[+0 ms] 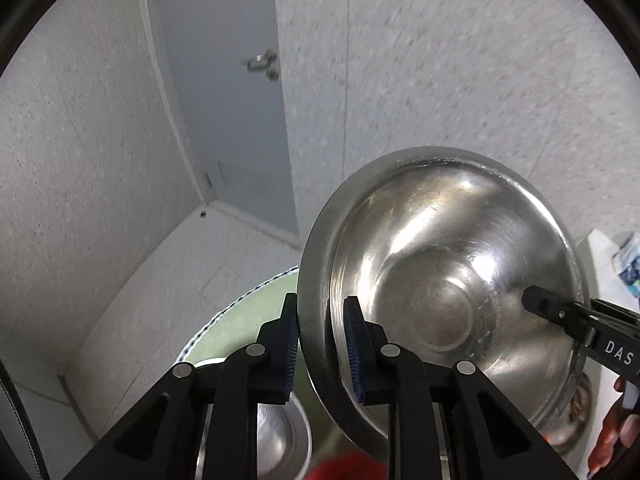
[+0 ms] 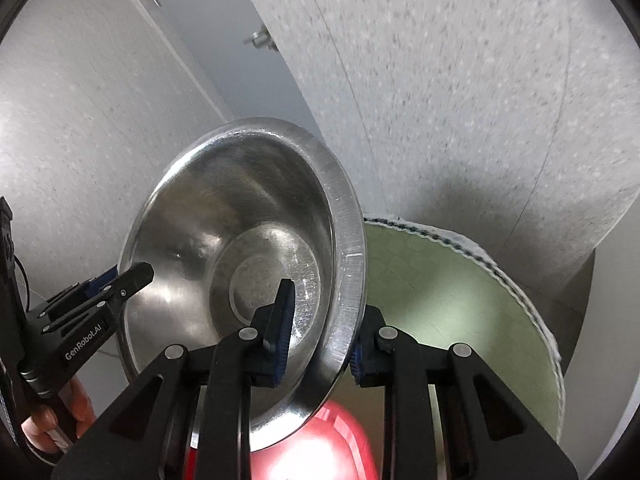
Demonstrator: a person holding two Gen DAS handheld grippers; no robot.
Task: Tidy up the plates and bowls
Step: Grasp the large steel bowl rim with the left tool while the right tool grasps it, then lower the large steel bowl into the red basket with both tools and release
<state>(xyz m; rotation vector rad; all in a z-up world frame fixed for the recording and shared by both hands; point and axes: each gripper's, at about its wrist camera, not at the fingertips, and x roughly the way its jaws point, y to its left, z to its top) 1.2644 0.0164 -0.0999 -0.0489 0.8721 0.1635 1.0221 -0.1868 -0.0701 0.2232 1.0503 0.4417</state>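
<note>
A large steel bowl [image 1: 448, 288] is held up in the air, tilted, between both grippers. My left gripper [image 1: 320, 348] is shut on its left rim, one blue pad inside and one outside. My right gripper [image 2: 320, 332] is shut on the opposite rim of the steel bowl [image 2: 240, 264], also one pad inside and one outside. Each gripper shows in the other's view: the right gripper [image 1: 560, 316] at the bowl's right rim, the left gripper [image 2: 116, 280] at its left rim. A second steel bowl [image 1: 276, 436] sits below.
A round table with a green checked cloth [image 2: 448, 292] lies below, near a speckled wall and a grey door [image 1: 240, 120]. A red object [image 2: 316, 452] sits under the bowl. Another steel dish [image 1: 576, 412] shows at lower right, beside white packaging [image 1: 624, 260].
</note>
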